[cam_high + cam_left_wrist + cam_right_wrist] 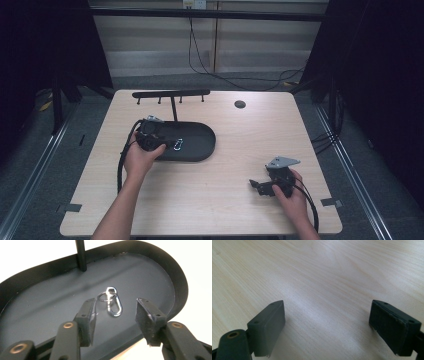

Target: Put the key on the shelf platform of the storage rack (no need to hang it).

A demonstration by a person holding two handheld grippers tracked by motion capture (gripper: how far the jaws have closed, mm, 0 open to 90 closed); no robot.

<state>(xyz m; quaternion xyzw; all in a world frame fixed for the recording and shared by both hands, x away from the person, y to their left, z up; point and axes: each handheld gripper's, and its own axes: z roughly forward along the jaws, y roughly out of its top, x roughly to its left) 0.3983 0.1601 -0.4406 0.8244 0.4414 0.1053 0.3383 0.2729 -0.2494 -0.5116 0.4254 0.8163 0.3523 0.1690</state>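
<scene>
A small silver carabiner with a key ring (113,303) lies flat on the floor of a black oval tray (180,277). My left gripper (116,307) hovers low over it, open, one pad on either side of the clip and neither pressing on it. In the high view the left gripper (168,144) is over the left half of the tray (202,145), and the carabiner (179,144) lies just beyond its tips. My right gripper (255,185) rests near the table's front right, pointing left. It stands open over bare wood (327,315), nothing between its pads.
A thin black post (80,255) rises from the back of the tray and carries a crossbar with small hooks (171,93). A round dark hole (240,104) sits in the tabletop at the back. Cables run across the floor behind the table.
</scene>
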